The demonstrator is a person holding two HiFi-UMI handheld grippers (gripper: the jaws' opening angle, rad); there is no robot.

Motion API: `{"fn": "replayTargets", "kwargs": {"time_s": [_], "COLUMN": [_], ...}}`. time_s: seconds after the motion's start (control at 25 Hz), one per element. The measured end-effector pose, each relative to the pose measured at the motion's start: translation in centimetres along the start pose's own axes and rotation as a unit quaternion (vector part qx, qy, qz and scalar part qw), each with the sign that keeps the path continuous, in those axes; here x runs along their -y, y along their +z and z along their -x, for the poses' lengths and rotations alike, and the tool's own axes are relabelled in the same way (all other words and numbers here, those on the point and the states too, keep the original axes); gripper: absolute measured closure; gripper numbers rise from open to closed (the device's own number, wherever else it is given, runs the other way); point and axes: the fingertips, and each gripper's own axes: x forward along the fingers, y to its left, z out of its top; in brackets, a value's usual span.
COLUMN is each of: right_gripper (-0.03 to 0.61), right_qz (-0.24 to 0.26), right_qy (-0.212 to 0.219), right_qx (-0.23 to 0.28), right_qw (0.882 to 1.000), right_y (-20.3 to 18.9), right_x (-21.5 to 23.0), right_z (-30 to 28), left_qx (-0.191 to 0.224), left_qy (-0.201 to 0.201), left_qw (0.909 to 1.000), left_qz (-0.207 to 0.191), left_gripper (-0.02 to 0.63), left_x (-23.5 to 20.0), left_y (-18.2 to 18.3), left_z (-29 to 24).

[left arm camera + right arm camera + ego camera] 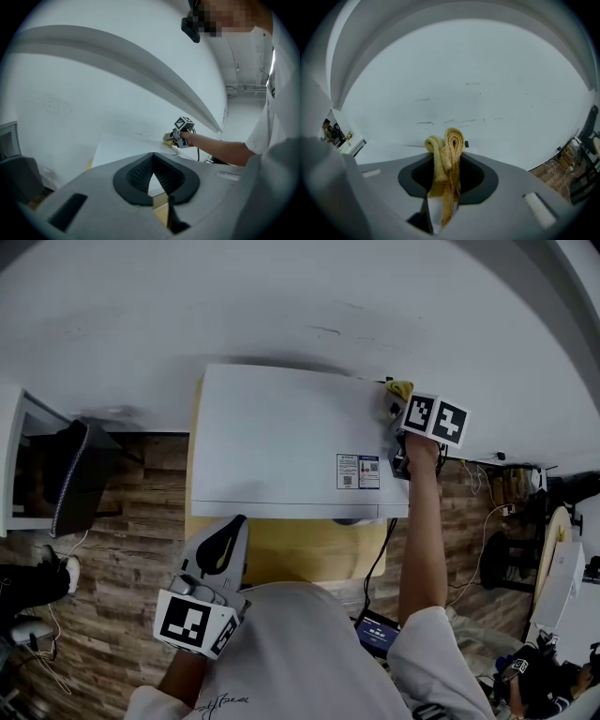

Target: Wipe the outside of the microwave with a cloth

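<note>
The microwave (281, 442) is a plain white box with a smooth, flat top. Its long axis runs left to right along the white wall (281, 306), and it sits on a yellowish table (309, 554) above a wood-plank floor (131, 521). Two small printed stickers (358, 471) lie on the top toward its right near edge.

The cloth (400, 390) is yellow, nubbly terry, folded into a thick roll. It is at the microwave's far right corner. In the right gripper view its looped folds stick out past the tips, its length runs along the jaws, and a thinner tail hangs back between them.

The right tongs (396, 411) are clamped on the cloth, with the dark ribbed pads spread only by its thickness.

The left tongs (228, 531) hang over the table's near left edge, off the microwave. Their jaws are closed tip to tip and hold nothing.
</note>
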Motion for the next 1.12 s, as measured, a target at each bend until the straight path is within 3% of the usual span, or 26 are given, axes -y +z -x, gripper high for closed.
{"fn": "replayTargets", "kwargs": {"time_s": [1.12], "right_gripper": [0.460], "right_qz": [-0.007], "right_qy": [0.033], "right_qx": [-0.007], "right_qw": [0.999], "right_y": [-0.3], "right_x": [-5.5], "right_z": [-0.9], "left_qx": [0.010], "left_qy": [0.001], "left_qw": [0.9999], "left_qz": [0.006], "left_gripper": [0.624], "left_x": [-0.4], "left_y": [0.1], "left_z": [0.5]}}
